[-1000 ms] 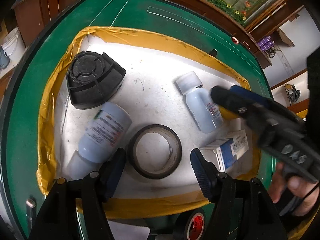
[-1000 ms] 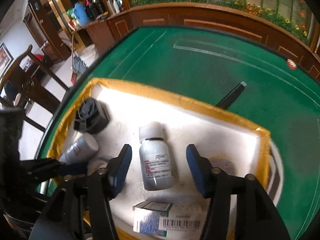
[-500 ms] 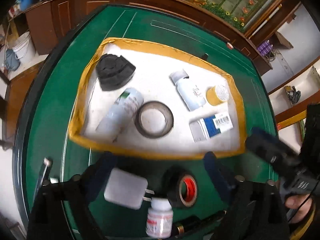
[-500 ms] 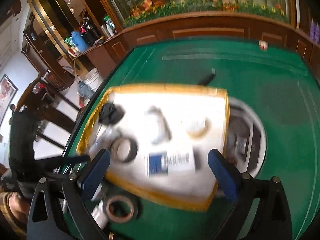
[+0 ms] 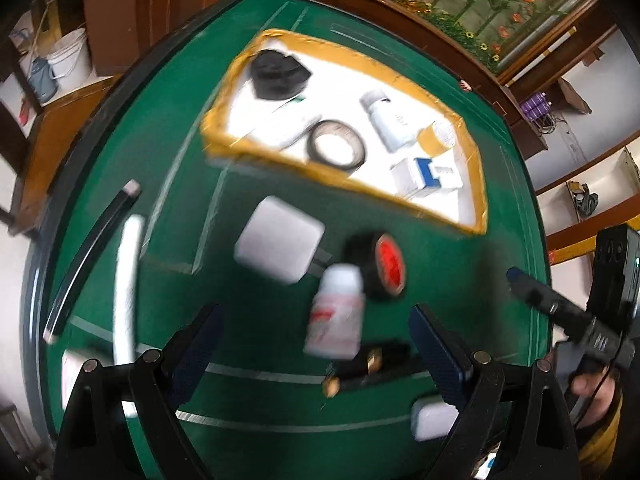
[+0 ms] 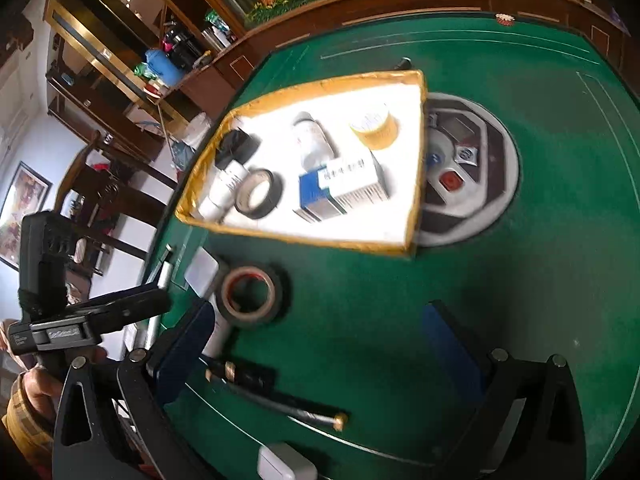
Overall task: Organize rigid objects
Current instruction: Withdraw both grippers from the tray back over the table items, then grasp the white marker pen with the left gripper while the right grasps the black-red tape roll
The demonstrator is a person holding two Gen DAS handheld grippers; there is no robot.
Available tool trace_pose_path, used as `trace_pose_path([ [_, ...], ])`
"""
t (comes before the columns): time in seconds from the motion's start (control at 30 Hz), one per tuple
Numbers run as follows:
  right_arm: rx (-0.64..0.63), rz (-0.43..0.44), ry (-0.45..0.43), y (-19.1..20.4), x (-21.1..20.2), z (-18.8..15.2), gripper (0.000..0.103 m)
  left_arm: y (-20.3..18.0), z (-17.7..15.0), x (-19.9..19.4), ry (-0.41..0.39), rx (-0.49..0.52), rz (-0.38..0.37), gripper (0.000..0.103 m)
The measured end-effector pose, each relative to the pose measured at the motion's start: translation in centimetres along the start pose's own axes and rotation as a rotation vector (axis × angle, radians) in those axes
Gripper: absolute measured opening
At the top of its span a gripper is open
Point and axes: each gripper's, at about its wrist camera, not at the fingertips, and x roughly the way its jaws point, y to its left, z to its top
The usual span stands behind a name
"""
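Observation:
A white tray with a yellow taped rim [image 5: 224, 148] [image 6: 416, 184] lies on the green table. It holds a black cap [image 5: 278, 74], two white bottles, a black tape ring [image 5: 336, 148] [image 6: 258, 194], a yellow roll [image 6: 376, 128] and a blue-white box [image 6: 340, 188]. In front of the tray lie a white charger [image 5: 280, 246], a black tape roll with a red core [image 5: 380, 266] [image 6: 250, 294], a small white bottle [image 5: 336, 320] and a black pen [image 5: 368, 368] [image 6: 276, 396]. My left gripper [image 5: 316, 344] is open and empty above the small bottle. My right gripper [image 6: 320, 344] is open and empty.
A black stick [image 5: 92, 252] and a white tube [image 5: 126, 292] lie at the table's left. A small white block [image 5: 432, 418] [image 6: 284, 466] lies near the front edge. A round control panel [image 6: 464, 172] is set in the table beside the tray. Wooden cabinets ring the table.
Both grippers have drawn back from over the tray and opened wider. The loose things in front of the tray have come into view. Nothing was picked up.

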Motion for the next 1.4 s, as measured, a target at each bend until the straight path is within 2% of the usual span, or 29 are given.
trace_pose_path([
  [0.2, 0.029, 0.002, 0.006, -0.8, -0.5, -1.0, 0.103, 3.6, -1.6, -0.8, 0.024, -0.036, 0.072, 0.095],
  [0.37, 0.031, 0.0, 0.03, -0.5, 0.3, -1.4, 0.103, 6.2, 0.8, -2.1, -0.023, -0.018, 0.112, 0.095],
  [0.5, 0.004, 0.008, 0.051, 0.7, 0.9, -1.5, 0.103, 8.9, 3.4, -1.7, -0.004, 0.002, 0.24, 0.094],
  [0.53, -0.004, 0.008, 0.054, 1.0, 0.9, -1.5, 0.103, 9.4, 3.5, -1.7, 0.004, -0.003, 0.258, 0.087],
  [0.57, -0.013, 0.009, 0.058, 1.3, 1.0, -1.5, 0.103, 9.9, 3.7, -1.7, 0.016, -0.012, 0.273, 0.073],
  [0.6, -0.02, 0.008, 0.061, 1.7, 1.2, -1.5, 0.103, 10.1, 3.7, -1.8, 0.021, -0.016, 0.261, 0.068],
  [0.67, -0.039, 0.005, 0.065, 2.2, 1.2, -1.5, 0.103, 9.7, 3.2, -2.1, 0.02, 0.003, 0.233, 0.066],
  [0.8, -0.039, 0.006, 0.077, 2.3, 1.4, -1.8, 0.103, 8.3, 2.2, -0.6, 0.057, 0.065, 0.243, 0.066],
  [0.87, -0.042, 0.003, 0.085, 2.5, 1.7, -1.9, 0.103, 7.9, 2.0, 0.8, 0.095, 0.072, 0.264, 0.053],
  [0.97, -0.049, -0.003, 0.091, 2.9, 2.0, -1.8, 0.103, 8.2, 1.7, 2.5, 0.139, 0.05, 0.302, 0.052],
  [1.0, -0.054, -0.004, 0.091, 3.1, 2.0, -1.7, 0.103, 8.2, 1.5, 2.8, 0.142, 0.039, 0.299, 0.048],
  [1.03, -0.062, -0.006, 0.091, 3.4, 2.2, -1.7, 0.103, 8.0, 1.4, 2.8, 0.128, 0.041, 0.309, 0.038],
  [1.07, -0.074, -0.007, 0.091, 3.7, 2.3, -1.5, 0.103, 7.7, 1.2, 2.9, 0.124, 0.046, 0.306, 0.021],
  [1.1, -0.089, -0.007, 0.095, 4.1, 2.5, -1.4, 0.103, 7.4, 1.1, 2.9, 0.124, 0.05, 0.301, 0.014],
  [1.2, -0.136, 0.015, 0.11, 5.3, 3.4, -0.9, 0.101, 5.7, 0.3, 3.2, 0.135, 0.078, 0.257, 0.014],
  [1.3, -0.178, 0.038, 0.144, 7.0, 5.3, -0.3, 0.081, 3.2, -1.4, 3.4, 0.145, 0.123, 0.211, 0.014],
  [1.4, -0.175, 0.059, 0.173, 7.6, 7.4, 0.1, 0.079, 2.2, -2.4, 3.5, 0.146, 0.126, 0.18, 0.014],
])
